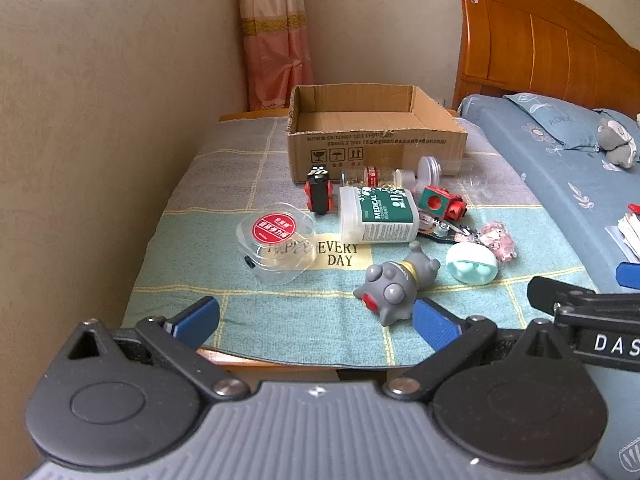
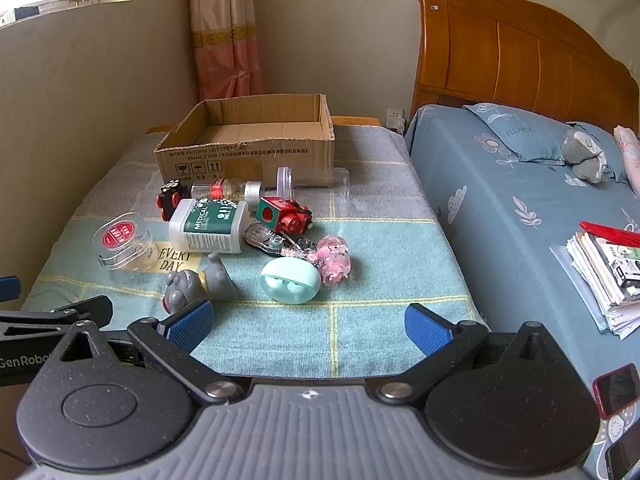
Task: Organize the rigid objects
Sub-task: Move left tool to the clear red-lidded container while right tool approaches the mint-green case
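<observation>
An open cardboard box [image 1: 376,136] [image 2: 248,148] stands at the back of a cloth-covered table [image 1: 288,320]. In front of it lie a white and green medical bottle [image 1: 376,214] [image 2: 208,226], a clear round case with a red label [image 1: 276,242] [image 2: 122,246], a grey toy figure [image 1: 394,282] [image 2: 200,282], a mint egg-shaped case [image 1: 472,266] [image 2: 290,280], a red and green toy block [image 1: 440,202] [image 2: 282,214], a black and red toy car [image 1: 319,192] [image 2: 170,198] and a pink charm [image 2: 334,258]. My left gripper [image 1: 316,320] and right gripper [image 2: 308,326] hover open over the near edge, holding nothing.
A bed with blue bedding [image 2: 520,208] and a wooden headboard [image 2: 520,52] runs along the right. A stack of papers [image 2: 608,276] and a red phone [image 2: 616,390] lie on it. The wall [image 1: 100,140] borders the table's left side; a curtain [image 1: 276,40] hangs behind.
</observation>
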A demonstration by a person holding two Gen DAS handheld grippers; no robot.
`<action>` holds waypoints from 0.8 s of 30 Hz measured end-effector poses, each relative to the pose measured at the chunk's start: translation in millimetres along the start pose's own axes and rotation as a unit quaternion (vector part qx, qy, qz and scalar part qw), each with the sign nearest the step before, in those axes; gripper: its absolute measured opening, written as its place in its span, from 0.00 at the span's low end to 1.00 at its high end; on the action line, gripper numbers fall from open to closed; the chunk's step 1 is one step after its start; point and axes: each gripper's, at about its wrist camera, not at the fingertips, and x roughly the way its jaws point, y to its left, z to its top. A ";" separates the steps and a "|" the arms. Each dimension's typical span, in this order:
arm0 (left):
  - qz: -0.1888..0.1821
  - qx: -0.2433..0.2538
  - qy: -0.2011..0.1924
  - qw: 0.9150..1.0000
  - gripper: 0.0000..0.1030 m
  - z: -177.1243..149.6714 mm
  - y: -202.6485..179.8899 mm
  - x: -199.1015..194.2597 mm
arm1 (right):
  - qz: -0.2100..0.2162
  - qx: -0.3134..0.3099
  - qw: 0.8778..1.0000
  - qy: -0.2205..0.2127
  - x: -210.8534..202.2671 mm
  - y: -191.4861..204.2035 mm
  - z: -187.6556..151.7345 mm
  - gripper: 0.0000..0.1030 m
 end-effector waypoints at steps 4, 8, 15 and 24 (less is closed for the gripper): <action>0.000 0.001 0.000 1.000 0.99 0.0 -0.2 -0.5 | 0.000 -0.001 1.000 -0.001 0.1 -0.2 -0.3 1.00; -0.001 0.001 -0.002 1.000 0.99 0.0 -0.4 -0.7 | 0.000 0.000 1.000 -0.002 0.1 -0.4 -0.4 1.00; -0.003 0.002 -0.003 1.000 0.99 -0.9 0.5 -0.3 | 0.000 0.001 1.000 -0.004 -0.3 -0.3 -0.5 1.00; -0.008 0.006 -0.007 1.000 0.99 0.0 -0.5 0.1 | 0.000 0.001 1.000 -0.007 -0.9 -1.4 -1.1 1.00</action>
